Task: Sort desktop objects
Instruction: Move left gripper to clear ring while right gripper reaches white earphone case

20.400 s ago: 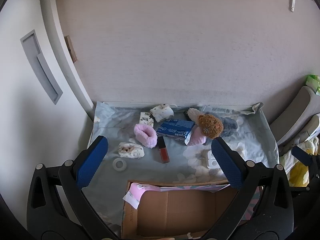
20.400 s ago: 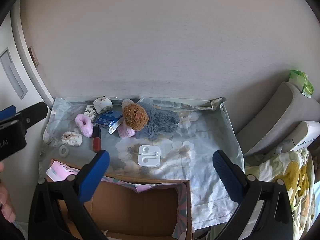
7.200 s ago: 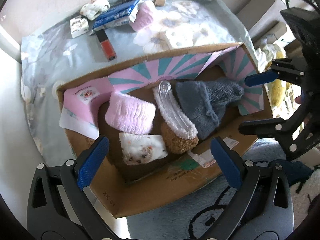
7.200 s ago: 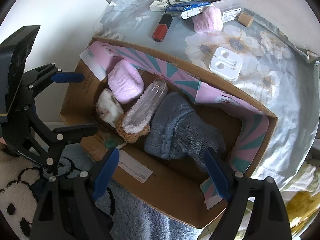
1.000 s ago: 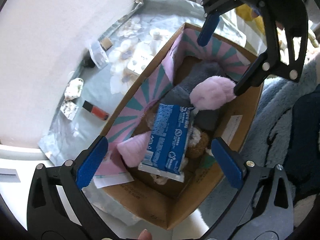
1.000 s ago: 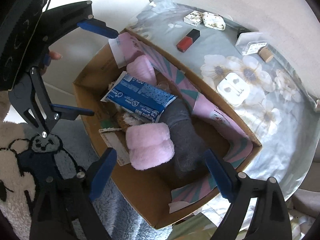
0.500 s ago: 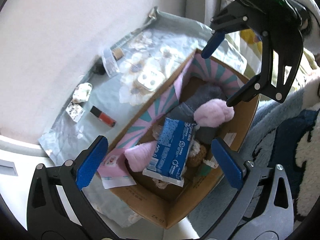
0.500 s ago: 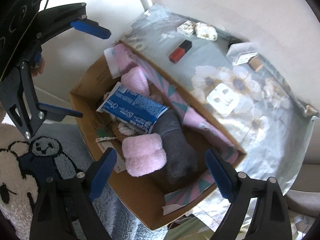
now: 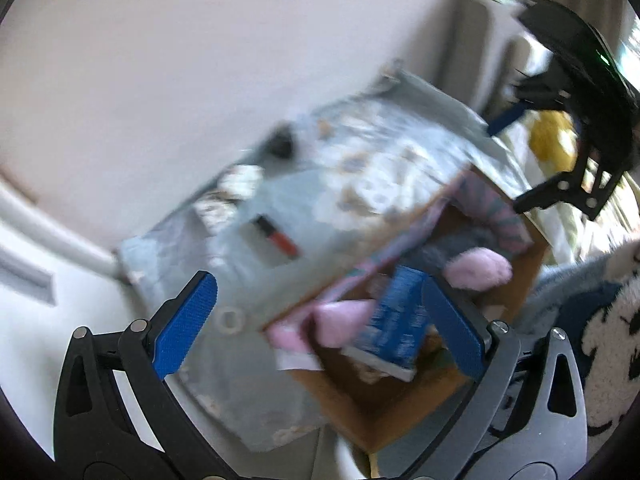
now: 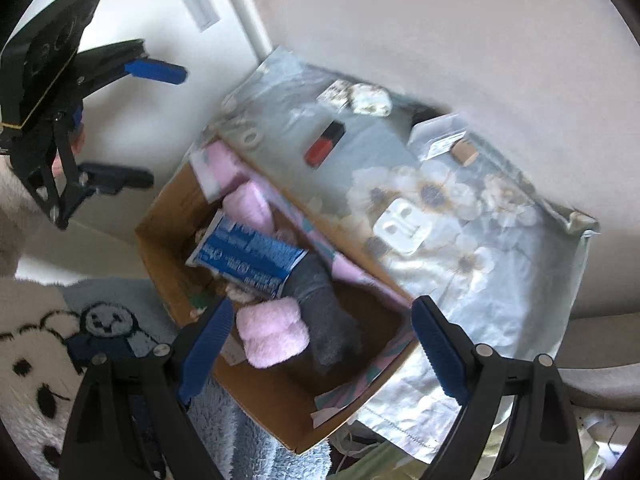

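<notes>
Inside the box point(image 10: 168, 280) lies a blue pack point(image 10: 248, 260), print unreadable, beside pink slippers point(image 10: 274, 336); above it, left gripper point(image 9: 316, 320) and right gripper point(image 10: 320, 344) hover, jaws wide, empty.

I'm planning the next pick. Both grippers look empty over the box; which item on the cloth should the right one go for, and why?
Probably the white earphone case: the right gripper is open and empty, and the case lies alone on the cloth just past the box wall, nearer than the red lip tint.

Black claw point(image 10: 320, 348), blue pads point(image 10: 438, 352)
</notes>
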The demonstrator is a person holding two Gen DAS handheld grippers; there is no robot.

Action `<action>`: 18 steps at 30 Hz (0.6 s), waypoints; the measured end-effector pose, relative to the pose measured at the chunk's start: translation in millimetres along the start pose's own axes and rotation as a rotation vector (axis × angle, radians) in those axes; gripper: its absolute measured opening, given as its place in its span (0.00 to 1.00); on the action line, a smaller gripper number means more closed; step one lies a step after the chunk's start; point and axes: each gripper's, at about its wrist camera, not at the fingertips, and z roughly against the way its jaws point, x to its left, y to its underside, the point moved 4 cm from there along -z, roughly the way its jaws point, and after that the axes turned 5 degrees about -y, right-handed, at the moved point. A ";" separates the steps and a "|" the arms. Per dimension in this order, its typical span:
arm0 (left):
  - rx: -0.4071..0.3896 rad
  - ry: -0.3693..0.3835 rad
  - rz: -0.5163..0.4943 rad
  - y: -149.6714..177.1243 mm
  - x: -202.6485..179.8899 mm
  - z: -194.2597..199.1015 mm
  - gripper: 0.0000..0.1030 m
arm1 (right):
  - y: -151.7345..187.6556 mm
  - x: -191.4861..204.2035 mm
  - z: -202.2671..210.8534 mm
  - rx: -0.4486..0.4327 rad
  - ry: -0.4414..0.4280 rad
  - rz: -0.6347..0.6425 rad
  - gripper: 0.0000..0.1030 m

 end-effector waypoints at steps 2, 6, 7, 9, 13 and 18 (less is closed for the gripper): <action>-0.006 -0.036 0.050 -0.2 23.1 2.5 0.98 | -6.5 -7.0 1.5 -0.005 0.023 -0.029 0.86; 0.006 -0.079 0.127 3.3 59.0 -5.7 0.98 | -21.4 -22.2 -1.6 -0.006 0.063 -0.089 0.86; 0.014 -0.083 0.146 4.7 65.5 -9.9 0.98 | -26.1 -25.6 -4.8 -0.006 0.064 -0.110 0.86; 0.033 -0.084 0.190 8.9 78.8 -20.5 0.98 | -32.2 -30.2 -11.3 -0.001 0.063 -0.148 0.86; 0.100 -0.051 0.304 23.7 105.9 -48.0 0.98 | -43.4 -40.8 -27.9 0.021 0.061 -0.222 0.86; 0.297 -0.016 0.436 46.8 124.7 -108.2 0.98 | -54.1 -60.4 -53.4 0.092 0.080 -0.309 0.86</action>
